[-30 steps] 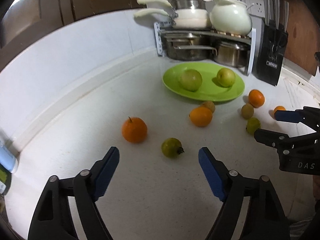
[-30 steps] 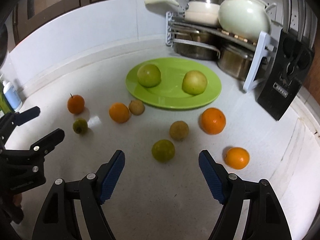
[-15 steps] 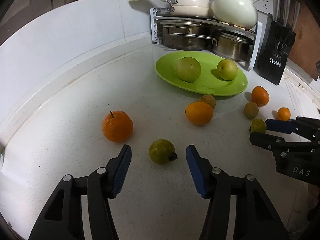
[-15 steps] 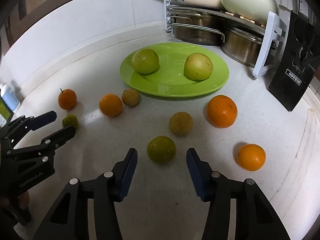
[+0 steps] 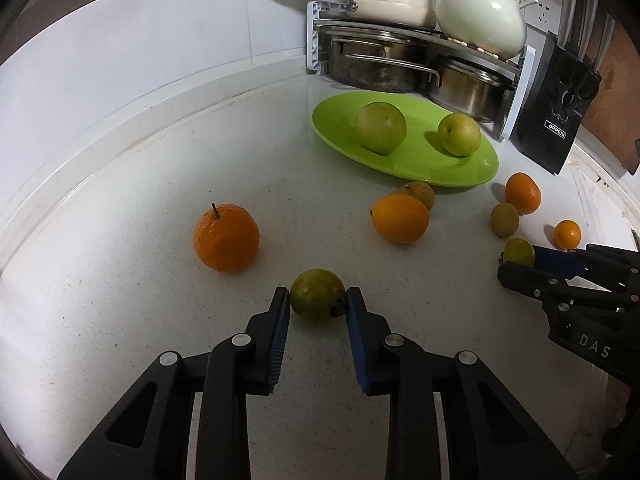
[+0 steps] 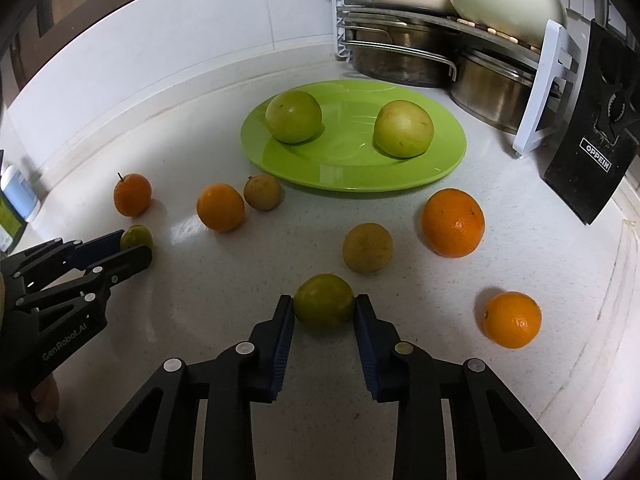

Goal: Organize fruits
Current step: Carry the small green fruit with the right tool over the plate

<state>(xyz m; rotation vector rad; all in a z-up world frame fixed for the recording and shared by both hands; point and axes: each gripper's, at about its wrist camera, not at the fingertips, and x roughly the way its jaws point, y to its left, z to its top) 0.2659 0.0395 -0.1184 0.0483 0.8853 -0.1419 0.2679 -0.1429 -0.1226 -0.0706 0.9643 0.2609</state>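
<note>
My left gripper (image 5: 318, 300) is shut on a small green fruit (image 5: 317, 294) that rests on the white counter; it also shows in the right wrist view (image 6: 137, 237). My right gripper (image 6: 325, 310) is shut on another small green fruit (image 6: 324, 307), seen in the left wrist view (image 5: 518, 252) too. A green plate (image 6: 400, 184) holds two large green fruits (image 6: 293, 117) (image 6: 403, 129). Several oranges, one of them (image 5: 226, 238) left of my left gripper, and two brownish fruits (image 6: 367, 247) (image 6: 262, 197) lie loose on the counter.
A pot rack (image 6: 440, 24) with steel pots and a white pot stands behind the plate. A black knife block (image 6: 596, 152) stands at the right. A bottle (image 6: 16, 196) is at the far left by the wall.
Both grippers moved forward and down over their green fruits and closed from wide open onto them.
</note>
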